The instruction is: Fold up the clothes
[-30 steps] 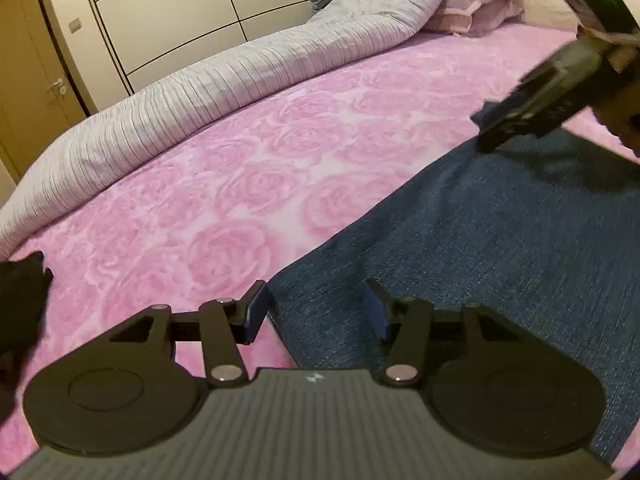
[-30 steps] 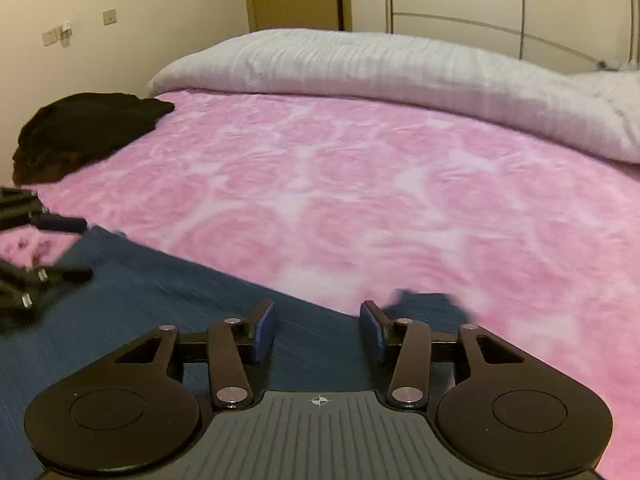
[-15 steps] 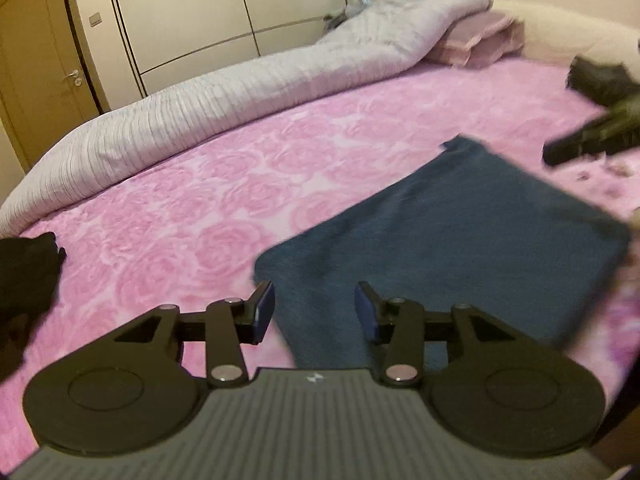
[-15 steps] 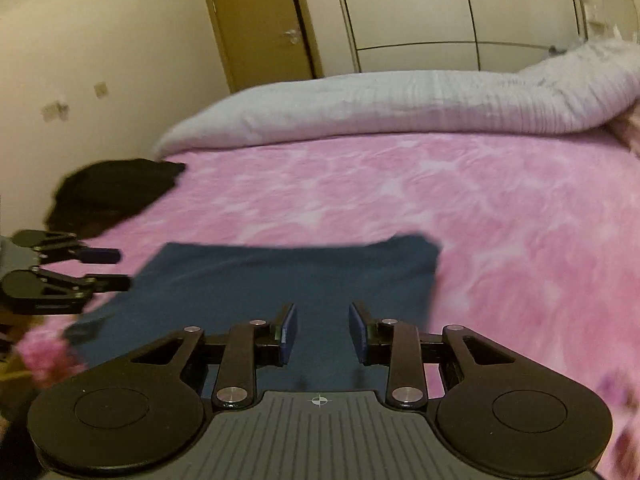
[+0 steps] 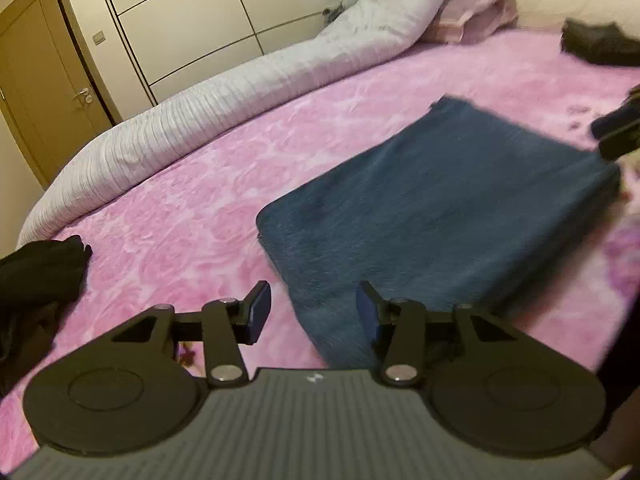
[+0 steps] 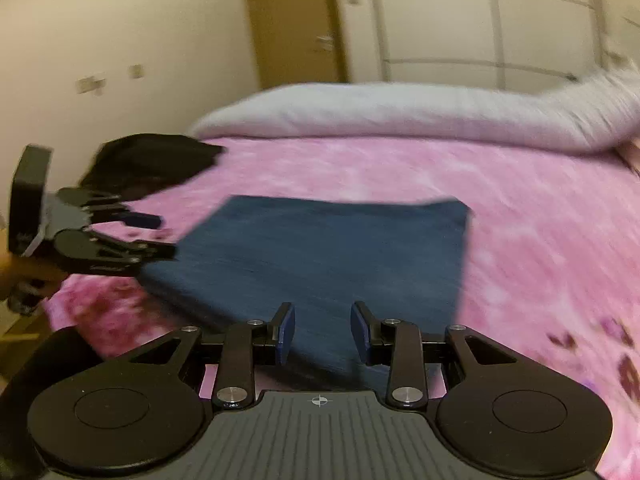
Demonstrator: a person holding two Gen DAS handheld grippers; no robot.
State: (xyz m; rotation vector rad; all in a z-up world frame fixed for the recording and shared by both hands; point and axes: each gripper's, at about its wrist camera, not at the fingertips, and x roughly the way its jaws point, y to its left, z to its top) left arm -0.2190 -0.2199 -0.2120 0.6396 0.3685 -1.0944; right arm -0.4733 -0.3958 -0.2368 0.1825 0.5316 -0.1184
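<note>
Item: blue garment [image 5: 436, 208], folded to a flat rectangle, lying mid-bed on the pink bedspread [image 5: 208, 200]. Judged soft, limp, light, several layers thick; best pinched at a corner or folded edge. Left gripper [image 5: 310, 312] and right gripper [image 6: 322, 330]: both part-open, empty, above its near edge.

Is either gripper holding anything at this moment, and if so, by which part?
Nothing is held. The left gripper and right gripper both stand open with empty gaps, clear of the folded blue garment, which lies flat on the pink bedspread.
</note>
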